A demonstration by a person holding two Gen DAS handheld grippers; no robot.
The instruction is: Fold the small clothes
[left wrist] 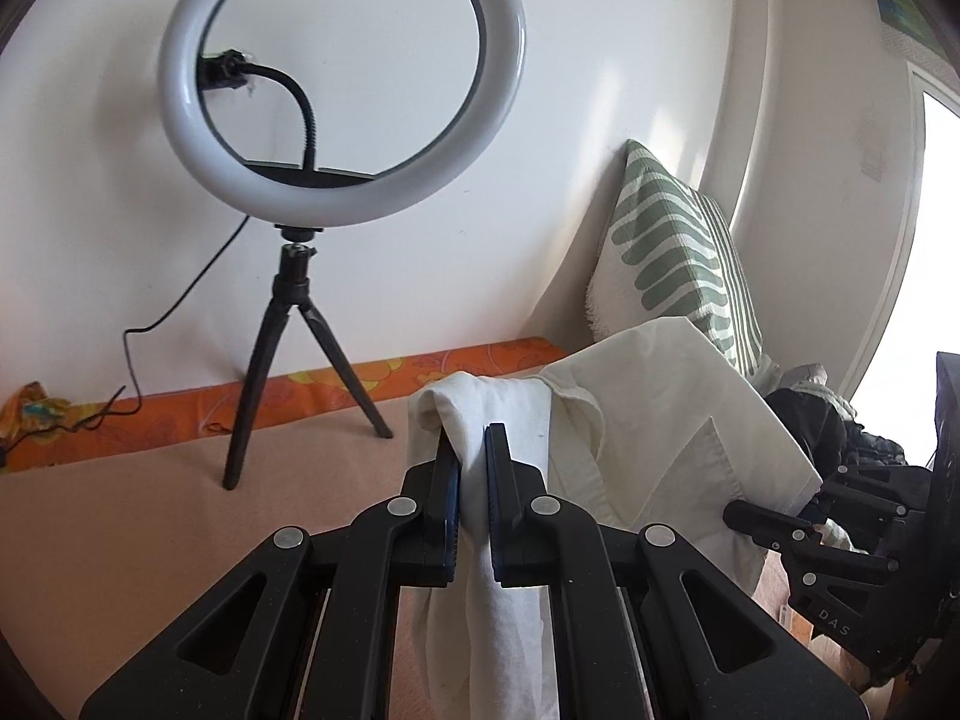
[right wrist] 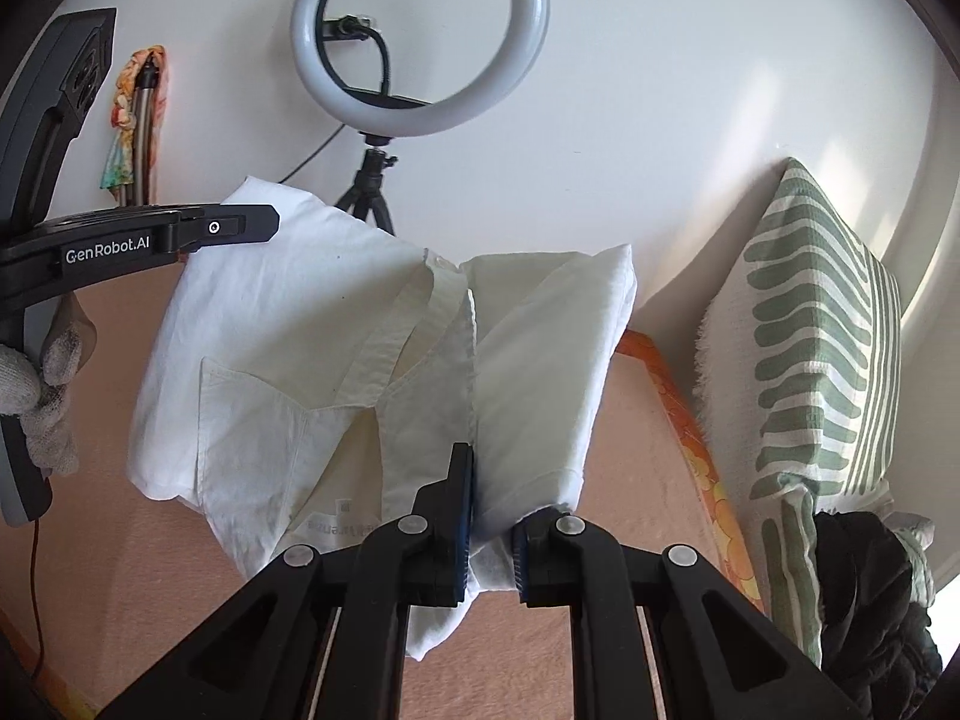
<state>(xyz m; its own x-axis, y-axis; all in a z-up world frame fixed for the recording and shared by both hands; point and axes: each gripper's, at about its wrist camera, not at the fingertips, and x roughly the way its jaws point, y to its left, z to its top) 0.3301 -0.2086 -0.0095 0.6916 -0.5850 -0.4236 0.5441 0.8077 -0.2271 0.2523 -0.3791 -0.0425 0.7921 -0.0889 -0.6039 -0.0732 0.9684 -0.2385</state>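
White shirt (left wrist: 630,420) hangs lifted above the peach blanket (left wrist: 150,540) in the left wrist view, a bunched fold clamped between the left gripper's (left wrist: 474,450) fingers at lower centre; the ring light (left wrist: 342,78) stands upper left. In the right wrist view, the shirt (right wrist: 288,360) spreads across the middle, its edge pinched tight in the right gripper (right wrist: 492,516); a striped cushion (right wrist: 810,360) leans at right.

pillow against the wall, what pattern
Green leaf-like stripes on the white fabric pillow, clearest in the right wrist view.
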